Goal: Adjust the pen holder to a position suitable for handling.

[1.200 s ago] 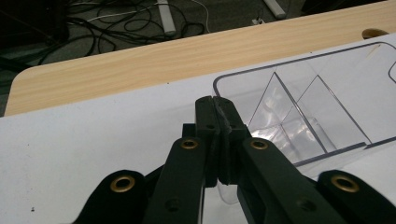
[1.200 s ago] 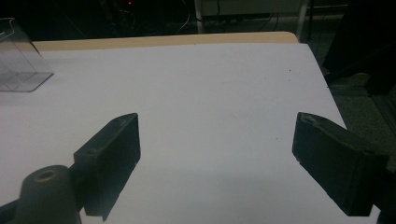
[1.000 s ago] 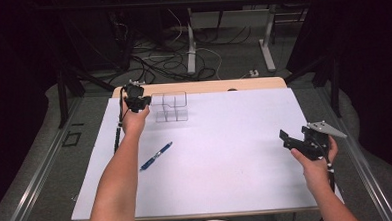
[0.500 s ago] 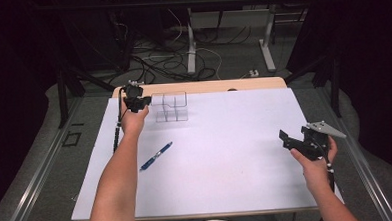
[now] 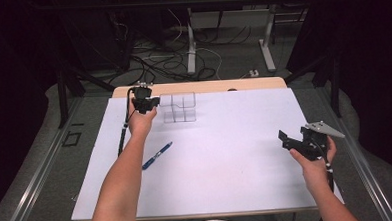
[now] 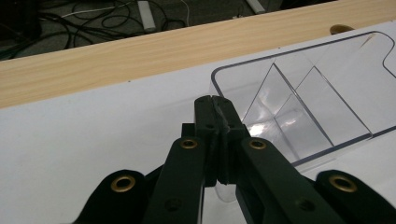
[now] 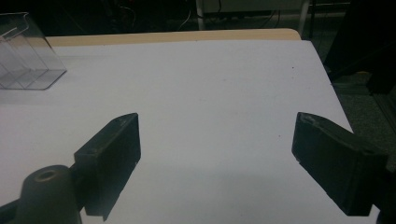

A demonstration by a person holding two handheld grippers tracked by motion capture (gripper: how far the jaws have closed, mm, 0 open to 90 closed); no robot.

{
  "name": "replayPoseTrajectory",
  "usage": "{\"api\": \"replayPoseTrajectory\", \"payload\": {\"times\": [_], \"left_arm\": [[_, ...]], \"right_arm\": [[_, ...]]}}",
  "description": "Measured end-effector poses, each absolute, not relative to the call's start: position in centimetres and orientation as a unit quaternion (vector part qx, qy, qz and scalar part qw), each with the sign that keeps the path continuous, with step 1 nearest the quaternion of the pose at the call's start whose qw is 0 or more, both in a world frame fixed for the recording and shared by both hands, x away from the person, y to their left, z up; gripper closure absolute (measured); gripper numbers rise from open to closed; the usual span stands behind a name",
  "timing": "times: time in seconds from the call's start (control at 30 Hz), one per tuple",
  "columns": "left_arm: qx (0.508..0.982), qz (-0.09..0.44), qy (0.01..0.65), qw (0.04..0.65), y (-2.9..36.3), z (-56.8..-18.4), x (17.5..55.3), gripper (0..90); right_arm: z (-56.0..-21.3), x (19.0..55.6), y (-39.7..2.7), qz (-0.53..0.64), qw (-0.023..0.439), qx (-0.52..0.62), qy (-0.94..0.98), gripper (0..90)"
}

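Our left tongs point(image 6: 215, 103) are clenched on the clear organizer's point(image 6: 299, 98) wall; our right tongs point(image 7: 217, 154) hang released above the counter point(image 5: 226, 159).

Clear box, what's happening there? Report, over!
Left gripper fingers shut at wall of clear box. Right gripper open, empty, far off. Blue pen lies apart, blocking nothing.

Dim room, dark surroundings; the white tabletop point(image 5: 226, 154) is the brightest area. Soft shadow pools beneath the right gripper point(image 7: 215, 149), whose near parts blur. Glare glints on the clear organizer point(image 6: 299, 107) beside the left gripper point(image 6: 215, 105).
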State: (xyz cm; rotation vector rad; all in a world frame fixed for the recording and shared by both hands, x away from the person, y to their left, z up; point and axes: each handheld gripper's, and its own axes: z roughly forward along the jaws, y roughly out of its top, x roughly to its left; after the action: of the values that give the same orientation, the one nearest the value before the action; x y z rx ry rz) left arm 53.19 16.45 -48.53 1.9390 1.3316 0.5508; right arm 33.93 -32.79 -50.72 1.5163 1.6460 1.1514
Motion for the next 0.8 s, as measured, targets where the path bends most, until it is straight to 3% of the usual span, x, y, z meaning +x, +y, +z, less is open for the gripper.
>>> {"api": "replayPoseTrajectory", "payload": {"times": [0.8], "left_arm": [[0.755,0.174,0.506,0.378,11.4,-49.3,52.3,90.0]], "right_arm": [[-50.9,34.1,-32.7,0.435,0.302,0.574,0.624,15.5]]}}
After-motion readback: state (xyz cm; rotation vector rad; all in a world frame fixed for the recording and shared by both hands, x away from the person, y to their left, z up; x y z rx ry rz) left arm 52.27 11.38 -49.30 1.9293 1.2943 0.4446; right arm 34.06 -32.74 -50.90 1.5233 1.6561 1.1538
